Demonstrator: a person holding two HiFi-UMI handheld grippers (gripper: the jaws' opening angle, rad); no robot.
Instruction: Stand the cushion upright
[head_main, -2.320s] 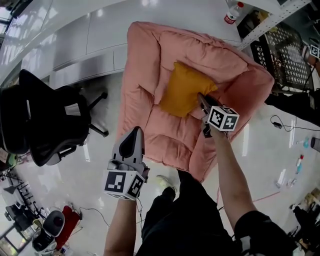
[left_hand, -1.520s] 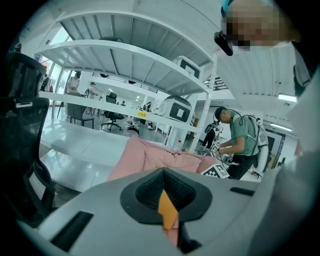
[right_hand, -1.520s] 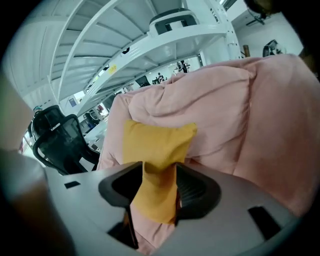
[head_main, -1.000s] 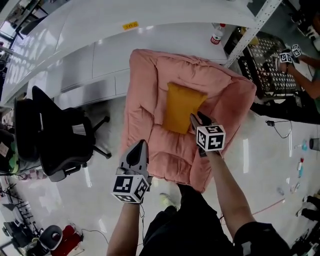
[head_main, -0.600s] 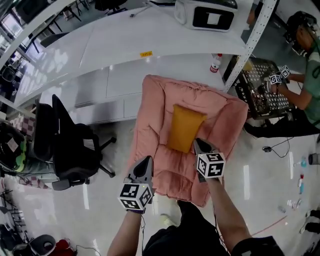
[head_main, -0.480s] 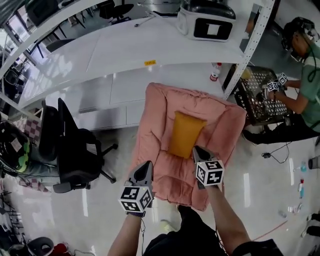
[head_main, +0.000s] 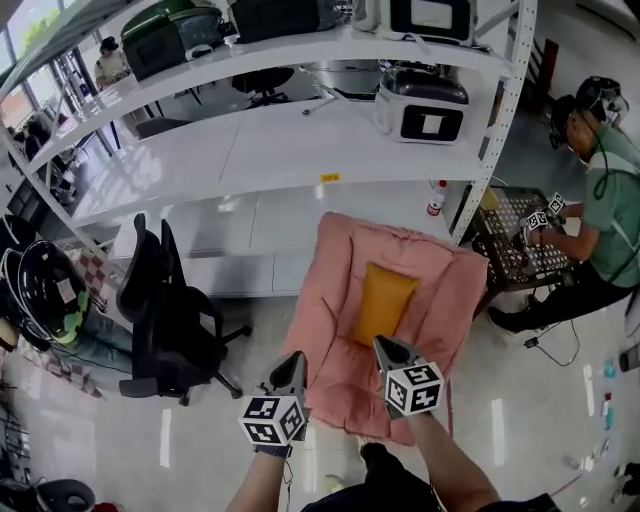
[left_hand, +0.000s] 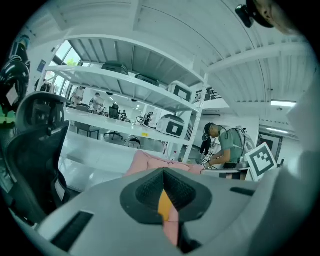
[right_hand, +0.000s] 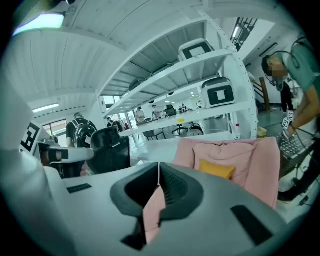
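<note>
An orange cushion stands upright against the back of a big pink floor seat. It also shows in the right gripper view, leaning on the pink seat. Both grippers hang in the air short of the seat's near edge. My left gripper is shut with nothing in it; in its own view a sliver of orange and pink shows below the touching tips. My right gripper is shut and empty too, its tips meeting, apart from the cushion.
A black office chair stands left of the seat. Behind it runs a white shelving rack with appliances and a bottle at its foot. At the right a person works at a black mesh basket.
Both grippers rose and drew back from the seat, and the view widened. The right gripper left the orange cushion's lower corner and its jaws closed. The cushion stays upright.
</note>
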